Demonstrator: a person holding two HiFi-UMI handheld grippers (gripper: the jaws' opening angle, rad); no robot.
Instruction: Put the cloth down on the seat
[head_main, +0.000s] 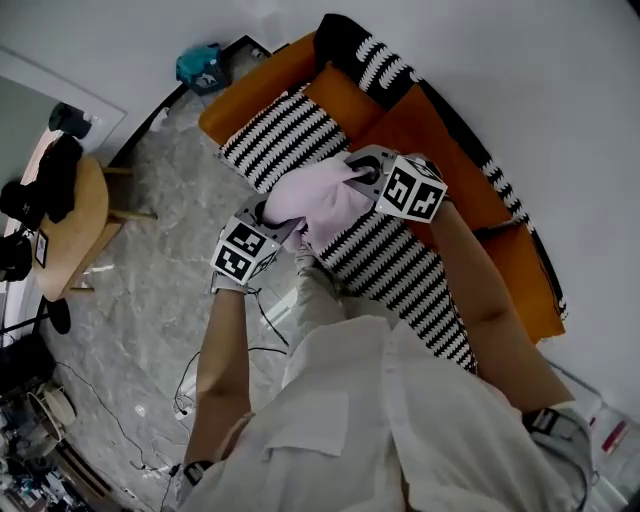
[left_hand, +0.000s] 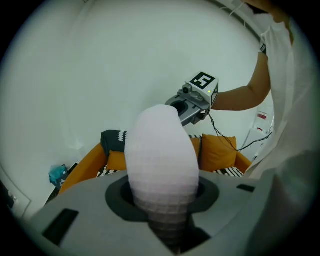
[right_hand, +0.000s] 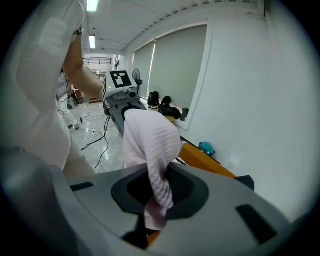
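A pale pink waffle cloth (head_main: 322, 200) hangs stretched between my two grippers, above the black-and-white striped seat (head_main: 400, 272) of an orange sofa. My left gripper (head_main: 268, 213) is shut on the cloth's left end; in the left gripper view the cloth (left_hand: 161, 155) bulges up out of the jaws (left_hand: 167, 220). My right gripper (head_main: 358, 172) pinches the cloth's right end, and in the right gripper view the fabric (right_hand: 150, 145) drapes down into its jaws (right_hand: 155, 212). Each gripper shows in the other's view: the right gripper (left_hand: 192, 102) and the left gripper (right_hand: 122, 97).
An orange cushion (head_main: 345, 100) and a black-and-white throw (head_main: 365, 55) lie at the sofa's far end. A round wooden table (head_main: 85, 235) with dark gear stands at left. A teal object (head_main: 200, 68) sits by the wall. Cables (head_main: 205, 375) trail over the marble floor.
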